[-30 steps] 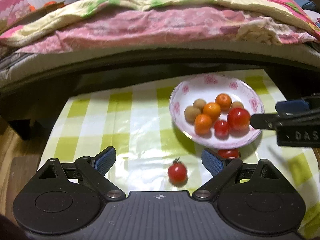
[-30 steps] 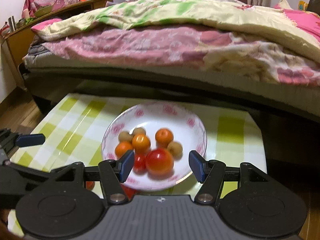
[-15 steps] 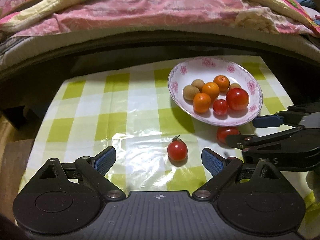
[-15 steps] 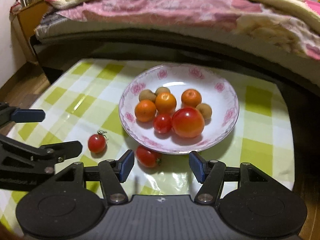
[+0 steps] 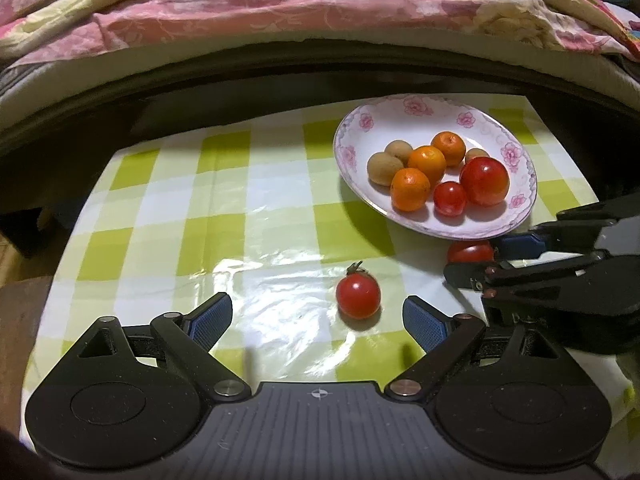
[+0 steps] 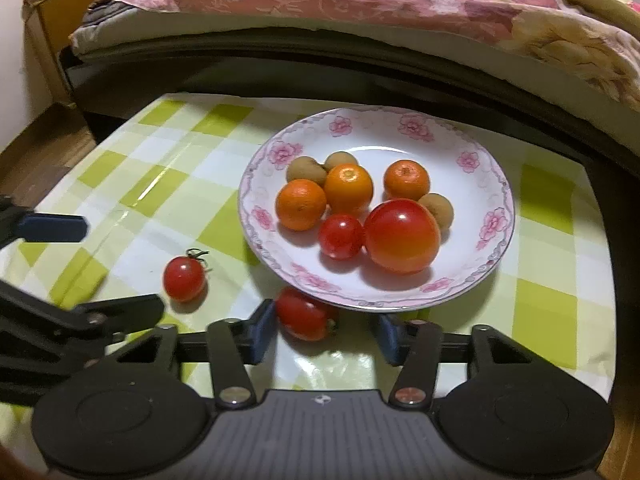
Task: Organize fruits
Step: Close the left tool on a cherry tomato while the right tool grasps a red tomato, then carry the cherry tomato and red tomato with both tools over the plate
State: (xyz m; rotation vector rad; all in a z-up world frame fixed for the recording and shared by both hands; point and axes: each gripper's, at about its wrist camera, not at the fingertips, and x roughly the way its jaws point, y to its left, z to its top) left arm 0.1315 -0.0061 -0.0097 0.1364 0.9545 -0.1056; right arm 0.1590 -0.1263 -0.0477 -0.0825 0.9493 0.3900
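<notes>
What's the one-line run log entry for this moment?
right claw: closing around tomato by plate | left claw: open, near stemmed tomato | cloth: two tomatoes off plate

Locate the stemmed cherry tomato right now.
The stemmed cherry tomato lies on the checked tablecloth, off the plate, between the open left gripper fingers in the left wrist view; in the right wrist view it's lower left of the plate.

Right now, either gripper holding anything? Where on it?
Nothing held yet. Right gripper is closing around the tomato by the plate, one pad at its side. Left gripper is open around another tomato.
</notes>
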